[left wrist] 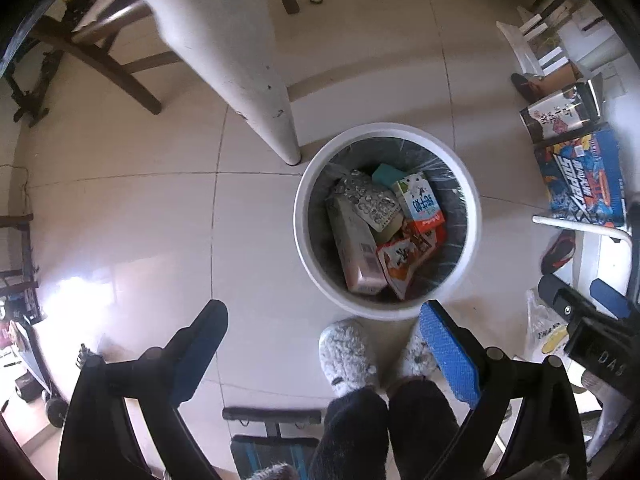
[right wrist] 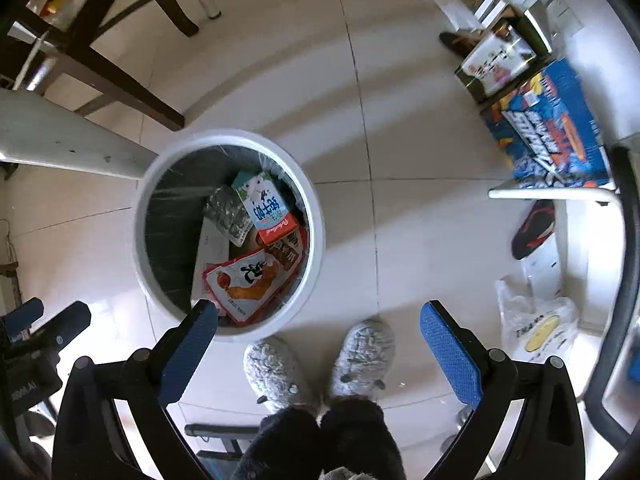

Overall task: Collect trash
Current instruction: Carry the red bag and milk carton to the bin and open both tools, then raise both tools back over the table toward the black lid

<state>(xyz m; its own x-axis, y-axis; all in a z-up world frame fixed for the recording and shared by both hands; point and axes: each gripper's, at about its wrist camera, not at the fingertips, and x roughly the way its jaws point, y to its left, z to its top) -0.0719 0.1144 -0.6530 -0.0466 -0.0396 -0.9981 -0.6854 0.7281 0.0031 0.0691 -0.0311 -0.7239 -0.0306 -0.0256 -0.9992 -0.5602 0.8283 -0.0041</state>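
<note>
A round white trash bin (left wrist: 304,184) with a dark liner stands on the tiled floor; it also shows in the right wrist view (right wrist: 320,236). Inside lie several packages: a milk carton (left wrist: 420,200) (right wrist: 266,206), a red snack bag (left wrist: 396,266) (right wrist: 244,284), a silver blister pack (left wrist: 370,202) (right wrist: 230,214) and a pale box (left wrist: 354,246). My left gripper (left wrist: 326,324) is open and empty, high above the floor just before the bin. My right gripper (right wrist: 320,320) is open and empty, to the right of the bin; it also shows in the left wrist view (left wrist: 580,300).
A white table leg (left wrist: 248,80) stands just behind the bin. A dark wooden chair (left wrist: 100,60) is at the back left. Boxes and books (left wrist: 584,184) line the right side, with a plastic bag (right wrist: 536,328) and a shoe (right wrist: 532,232). The person's slippered feet (left wrist: 348,356) stand before the bin.
</note>
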